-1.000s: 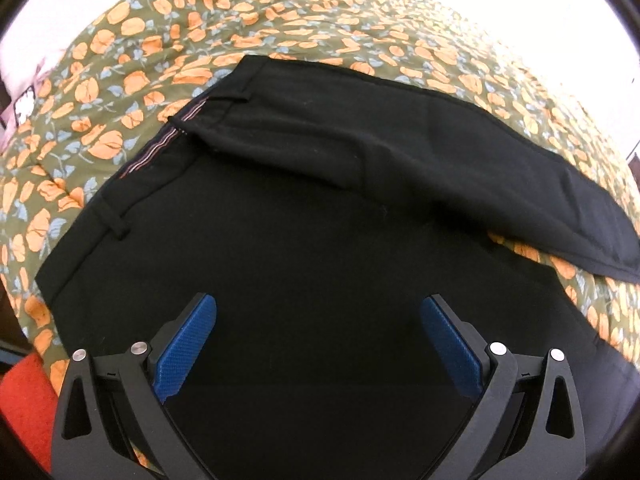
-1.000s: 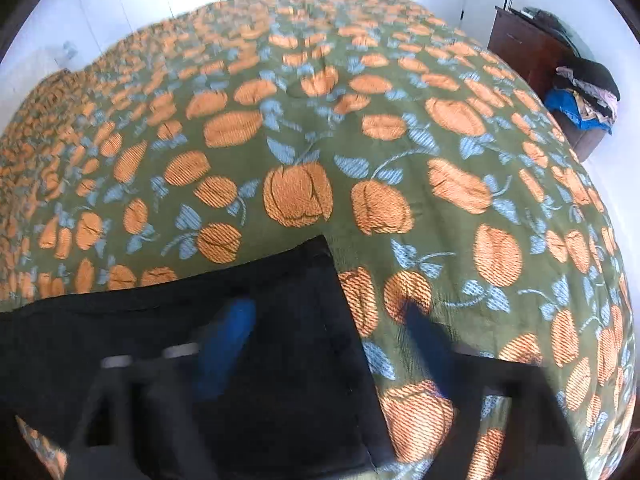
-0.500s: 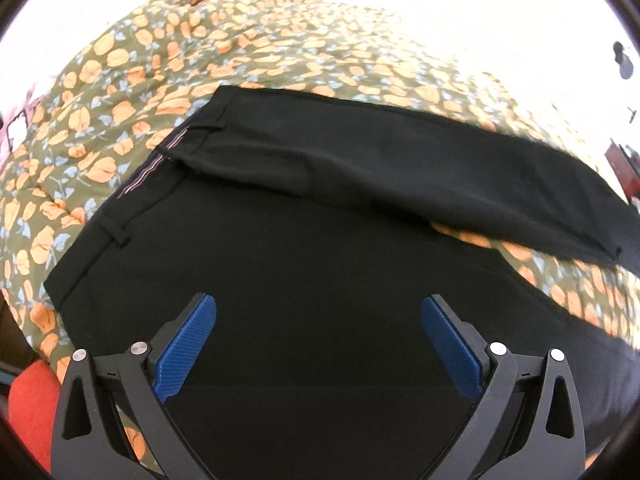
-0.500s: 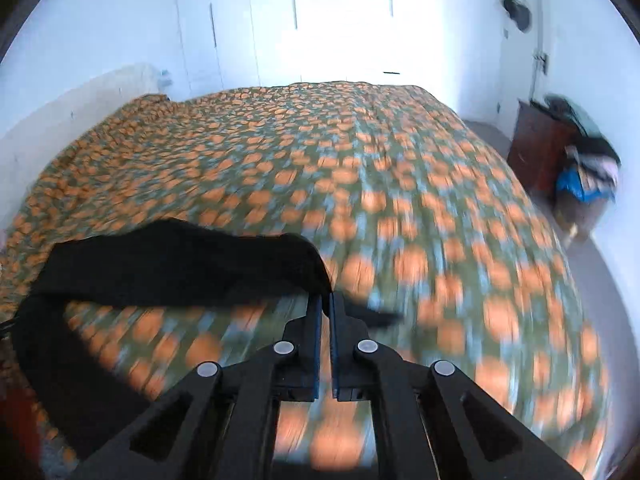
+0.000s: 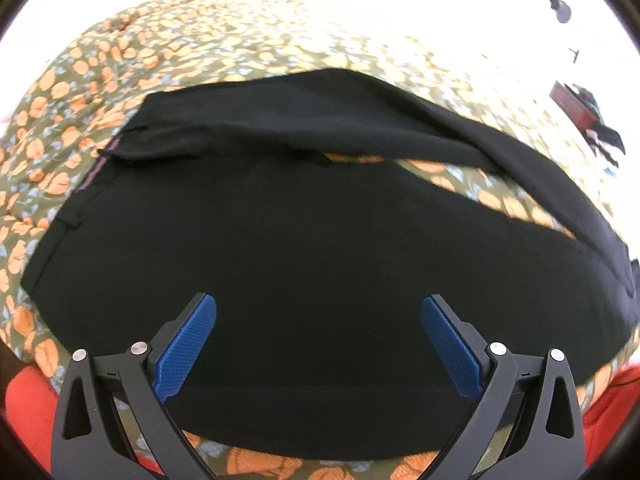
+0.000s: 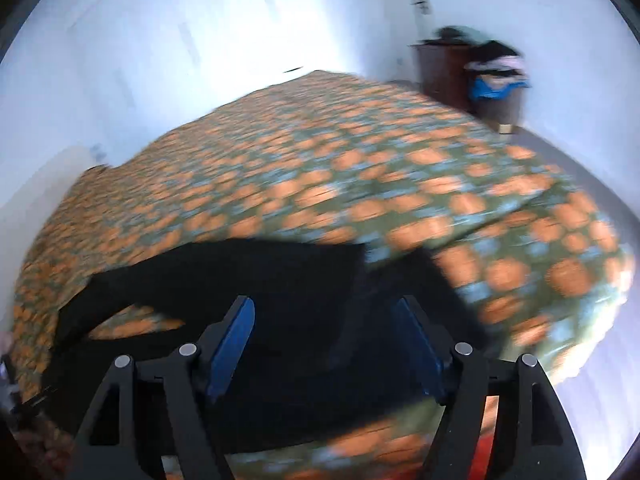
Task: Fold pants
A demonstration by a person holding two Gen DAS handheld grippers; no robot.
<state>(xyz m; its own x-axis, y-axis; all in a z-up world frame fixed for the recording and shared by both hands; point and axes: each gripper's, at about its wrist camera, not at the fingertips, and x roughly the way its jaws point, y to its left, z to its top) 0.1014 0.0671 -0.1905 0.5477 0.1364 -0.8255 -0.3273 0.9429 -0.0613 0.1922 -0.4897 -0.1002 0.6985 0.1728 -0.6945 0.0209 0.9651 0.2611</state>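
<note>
Black pants [image 5: 304, 240] lie spread on a bed with an orange-flowered green cover [image 5: 192, 40], waistband at the left, one leg laid across the far side. My left gripper [image 5: 319, 312] is open and empty, hovering over the near leg. In the blurred right wrist view the pants [image 6: 248, 280] lie below my right gripper [image 6: 326, 316], which is open with nothing between its blue pads [image 6: 234, 344]. The far leg's hem lies just beyond the right fingers.
A dark wooden dresser [image 6: 444, 68] with piled clothes stands by the white wall at the right. Red fabric [image 5: 28, 408] shows at the bed's near edge. The bed cover [image 6: 360, 160] stretches far beyond the pants.
My right gripper, shut on the far leg's hem half a second ago, has opened and let it go; the leg has moved nearer the other. The left gripper stayed open and pulled back slightly.
</note>
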